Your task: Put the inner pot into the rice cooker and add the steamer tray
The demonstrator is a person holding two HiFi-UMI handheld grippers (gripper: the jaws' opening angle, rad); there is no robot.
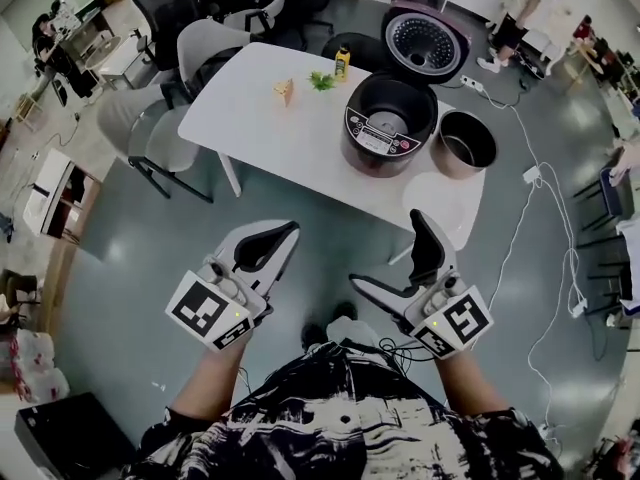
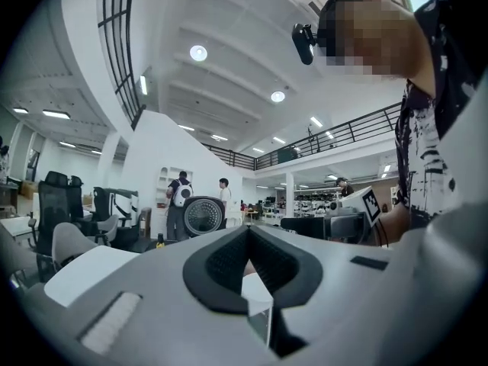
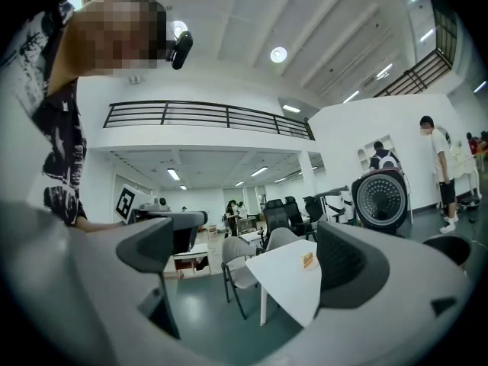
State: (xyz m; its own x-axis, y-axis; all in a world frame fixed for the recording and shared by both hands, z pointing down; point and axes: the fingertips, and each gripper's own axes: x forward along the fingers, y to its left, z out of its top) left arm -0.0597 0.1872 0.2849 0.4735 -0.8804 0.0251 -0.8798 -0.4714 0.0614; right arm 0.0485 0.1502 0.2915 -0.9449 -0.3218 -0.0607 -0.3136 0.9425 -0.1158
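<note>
Inner pot point(image 1: 467, 143) stands empty on the white table point(image 1: 270, 133), just beside the rice cooker's 3 o'clock; the task looks not yet begun. From the left: the left gripper point(image 1: 288, 234) hangs over the floor at the table's 7 o'clock, its jaws pressed together on nothing, probably just waiting. Three small items sit near the far edge: a yellow wedge point(image 1: 285, 91), a green sprig point(image 1: 321, 81) and a yellow bottle point(image 1: 342, 63). One rice cooker point(image 1: 390, 123) follows, its lid point(image 1: 425, 38) tipped back at 12 o'clock, leaving the well free for the pot. The right gripper point(image 1: 386, 250), at the table's 5 o'clock, has its jaws spread wide and empty, likely readied for the pot's rim. One pot, two grippers; I cannot pick out a steamer tray for certain.
</note>
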